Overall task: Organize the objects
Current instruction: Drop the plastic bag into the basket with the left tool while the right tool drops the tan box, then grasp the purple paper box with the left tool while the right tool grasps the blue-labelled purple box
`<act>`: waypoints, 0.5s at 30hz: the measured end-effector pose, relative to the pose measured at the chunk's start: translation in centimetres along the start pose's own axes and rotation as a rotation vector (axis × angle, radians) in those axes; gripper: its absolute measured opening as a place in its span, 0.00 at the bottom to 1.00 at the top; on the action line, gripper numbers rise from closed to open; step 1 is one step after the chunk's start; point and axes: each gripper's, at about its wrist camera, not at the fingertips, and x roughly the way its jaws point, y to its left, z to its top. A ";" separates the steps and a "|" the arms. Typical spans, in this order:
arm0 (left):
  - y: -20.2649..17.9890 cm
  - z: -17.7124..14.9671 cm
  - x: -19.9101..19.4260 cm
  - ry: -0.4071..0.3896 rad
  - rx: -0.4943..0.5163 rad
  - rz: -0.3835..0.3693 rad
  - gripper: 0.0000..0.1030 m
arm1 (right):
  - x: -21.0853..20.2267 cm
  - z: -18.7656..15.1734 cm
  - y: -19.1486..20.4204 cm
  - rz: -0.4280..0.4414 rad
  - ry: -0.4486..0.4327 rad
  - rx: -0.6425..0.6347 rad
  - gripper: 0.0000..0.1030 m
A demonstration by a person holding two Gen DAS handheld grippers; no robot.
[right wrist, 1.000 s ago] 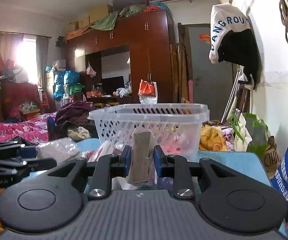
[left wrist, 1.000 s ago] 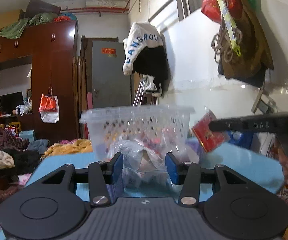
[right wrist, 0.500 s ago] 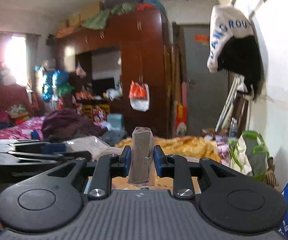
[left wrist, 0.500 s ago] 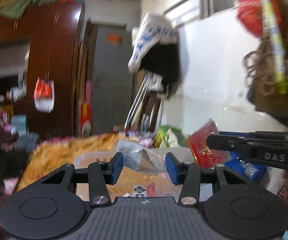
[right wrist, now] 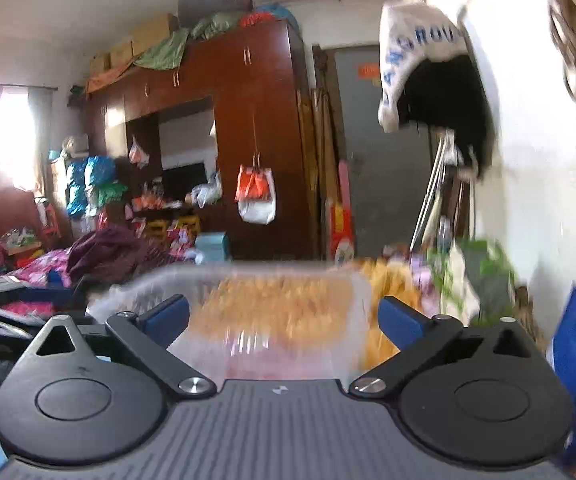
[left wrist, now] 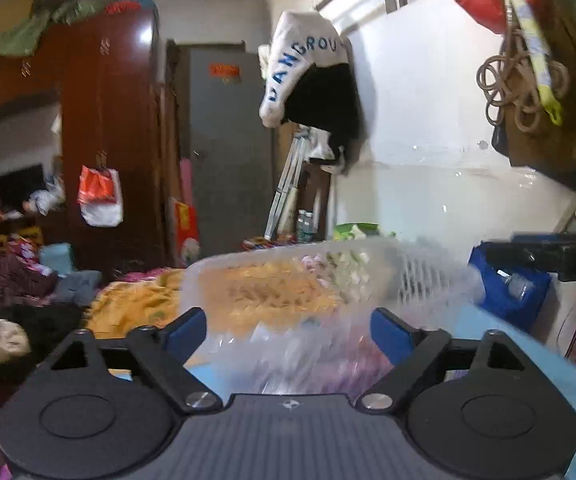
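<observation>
White hanging cloth (left wrist: 304, 60) lettered "DANGROU", both grippers' fingers (left wrist: 186, 330) just opened wide, empty, above basket (left wrist: 428, 280).

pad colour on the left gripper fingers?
Blue pads on black arms, clearest in the left wrist view.

Blue letters "DANGROU" run along the white cloth (left wrist: 302, 64) hanging on the wall at about twelve o'clock in the left view, "ANGROU" shows on it (right wrist: 418, 46) at one o'clock in the right view, and "DA" stands on the right gripper (left wrist: 560, 258) at three o'clock.
</observation>
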 end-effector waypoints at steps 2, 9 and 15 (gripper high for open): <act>0.0 -2.1 -1.7 0.011 0.005 0.017 0.92 | -0.5 -2.4 -1.1 0.009 0.080 0.053 1.00; 1.1 -6.1 -3.0 0.084 -0.064 -0.051 0.92 | -0.3 -6.0 -1.6 -0.008 0.209 0.113 0.81; 0.8 -7.4 -1.8 0.136 -0.052 -0.036 0.91 | 0.6 -6.2 -1.3 0.058 0.200 0.131 0.63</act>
